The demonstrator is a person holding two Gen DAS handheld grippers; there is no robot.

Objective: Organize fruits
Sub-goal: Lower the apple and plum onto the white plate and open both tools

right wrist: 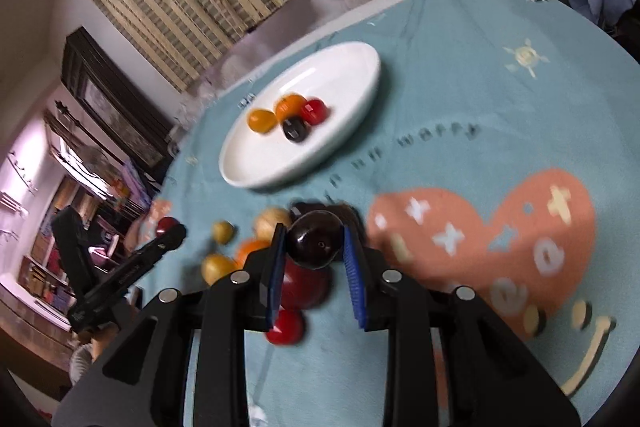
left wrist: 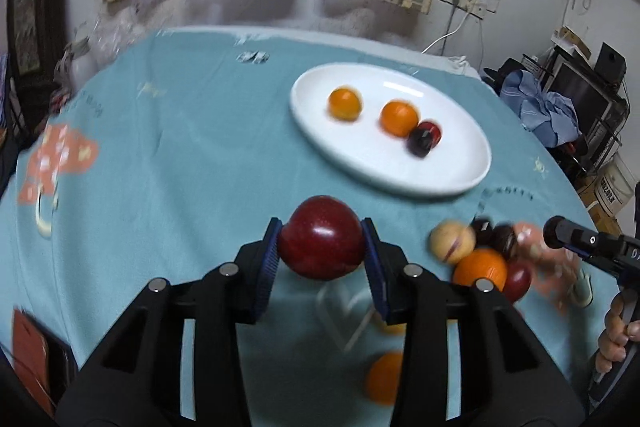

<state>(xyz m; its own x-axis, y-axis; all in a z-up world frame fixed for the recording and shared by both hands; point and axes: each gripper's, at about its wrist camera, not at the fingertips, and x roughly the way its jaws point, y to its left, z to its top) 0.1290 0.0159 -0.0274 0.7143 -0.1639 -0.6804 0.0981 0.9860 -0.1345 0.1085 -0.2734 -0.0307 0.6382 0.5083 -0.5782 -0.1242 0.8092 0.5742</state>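
Left gripper (left wrist: 322,241) clamped on a red apple (left wrist: 321,238) above the teal cloth (left wrist: 160,147). Right gripper (right wrist: 314,247) closed around a dark plum (right wrist: 316,243). White plate (left wrist: 440,171) beyond, carrying four fruits.

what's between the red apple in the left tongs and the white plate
Nothing visible. Only bare tablecloth lies between the red apple, held in the left tongs, and the white plate; the loose fruit pile sits off to the right.

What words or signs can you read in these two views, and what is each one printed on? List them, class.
"ee": pale letters on the orange heart printed on the teal tablecloth; any others are blurred.
Dark lettering arcing beside the white plate: too blurred to read.
Cardboard box label: too small to read.
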